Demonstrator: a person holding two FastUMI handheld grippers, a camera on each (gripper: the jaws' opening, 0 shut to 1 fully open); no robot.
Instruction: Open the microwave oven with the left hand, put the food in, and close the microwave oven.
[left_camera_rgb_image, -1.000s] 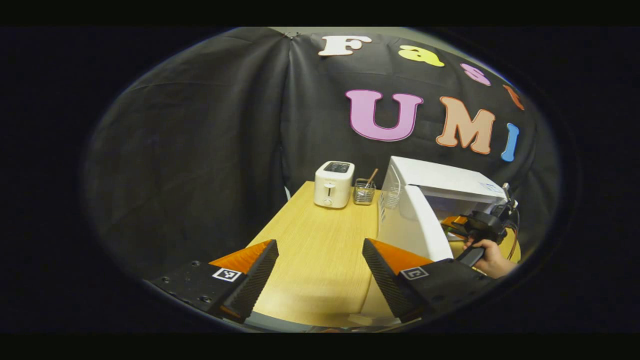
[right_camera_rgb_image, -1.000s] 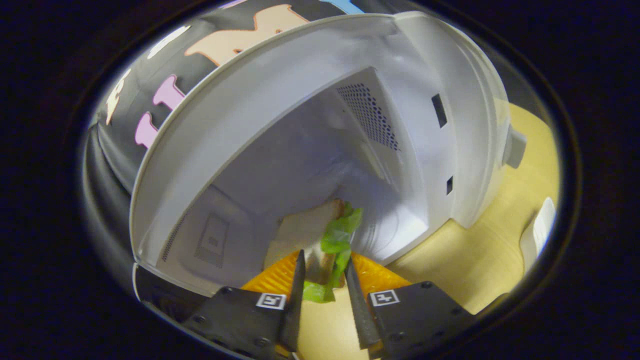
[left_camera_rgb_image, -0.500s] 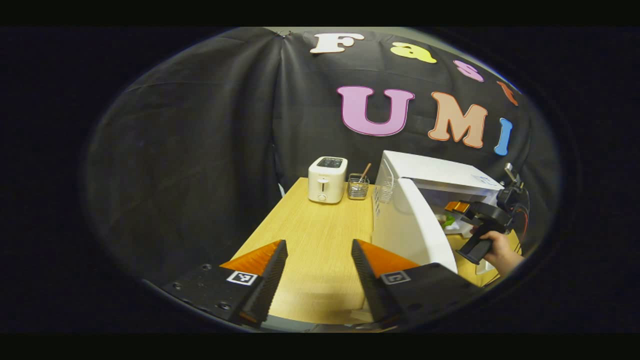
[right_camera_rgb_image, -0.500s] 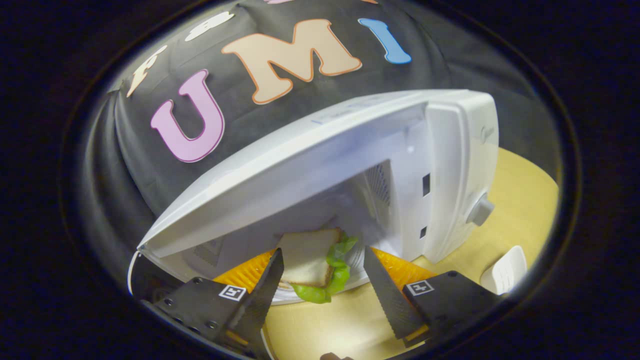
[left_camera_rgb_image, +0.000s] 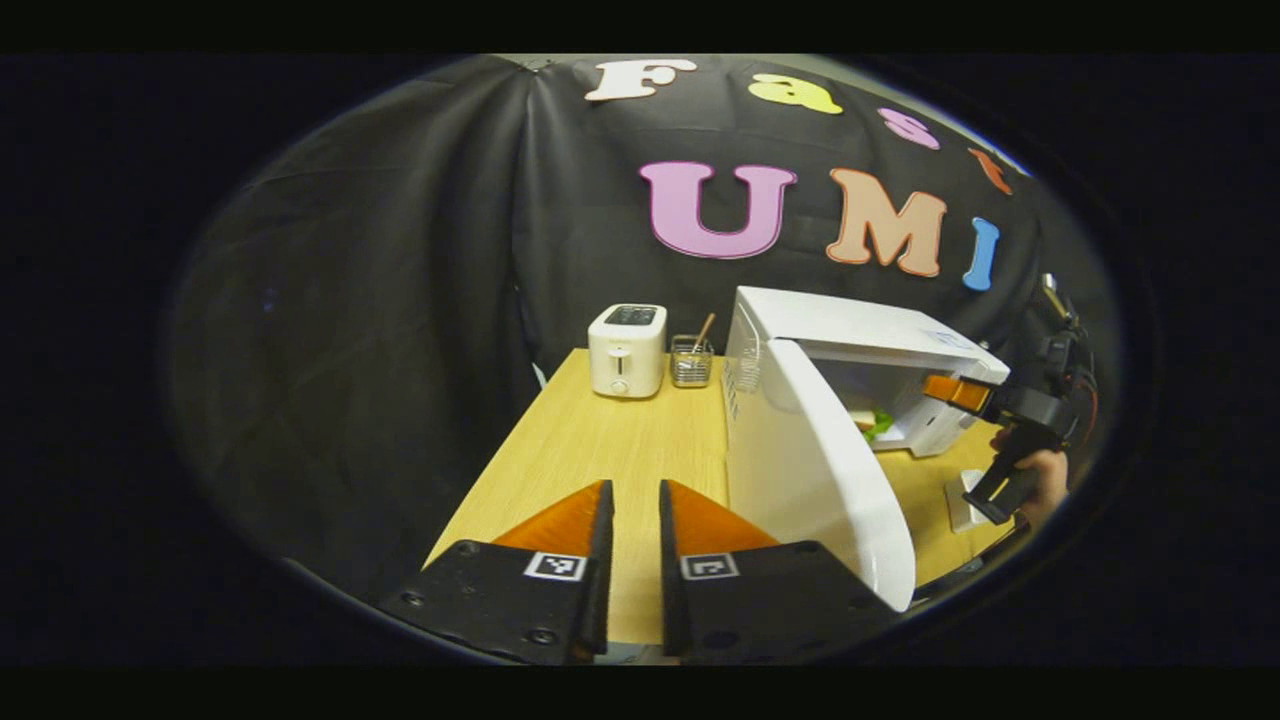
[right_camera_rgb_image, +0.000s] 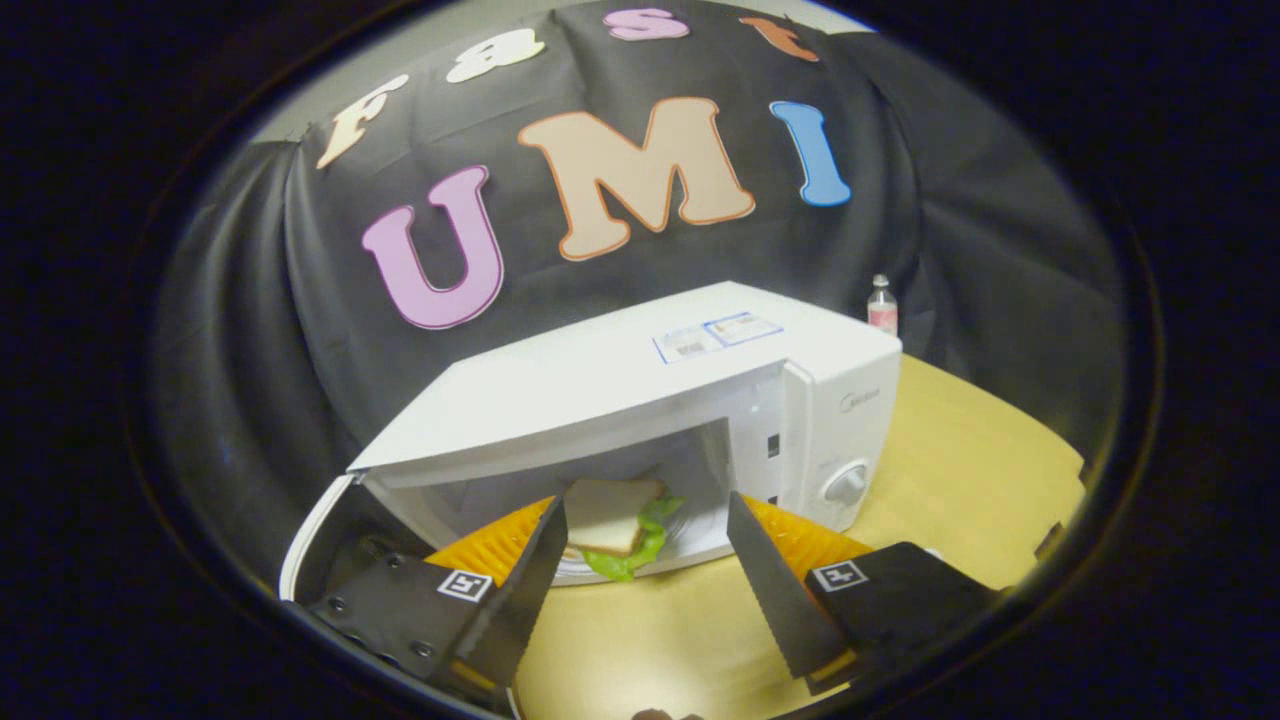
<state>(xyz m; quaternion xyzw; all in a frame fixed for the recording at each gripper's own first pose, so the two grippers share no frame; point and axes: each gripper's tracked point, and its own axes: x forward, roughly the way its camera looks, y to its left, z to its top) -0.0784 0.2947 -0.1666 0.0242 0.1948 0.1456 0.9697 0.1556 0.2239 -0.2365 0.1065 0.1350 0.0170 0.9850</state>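
Note:
The white microwave (right_camera_rgb_image: 640, 360) stands on the wooden table (right_camera_rgb_image: 960, 450) with its door (left_camera_rgb_image: 810, 470) swung wide to the left. A sandwich (right_camera_rgb_image: 615, 520) with lettuce lies on the plate inside the cavity; in the left gripper view the sandwich (left_camera_rgb_image: 878, 424) shows past the door's edge. My right gripper (right_camera_rgb_image: 646, 498) is open in front of the cavity, a little back from the sandwich and touching nothing. In the left gripper view that right gripper (left_camera_rgb_image: 955, 392) is held by a hand (left_camera_rgb_image: 1045, 475). My left gripper (left_camera_rgb_image: 635, 500) hovers over the table left of the door, fingers nearly together and empty.
A white toaster (left_camera_rgb_image: 627, 350) and a small wire holder (left_camera_rgb_image: 690, 362) with utensils stand at the back of the table, left of the microwave. A small bottle (right_camera_rgb_image: 881, 305) stands behind the microwave's right corner. A small white object (left_camera_rgb_image: 965, 500) lies on the table in front.
My right gripper let go of the sandwich inside the microwave and drew back out, staying open. My left gripper's fingers closed together while it drifted back from the table.

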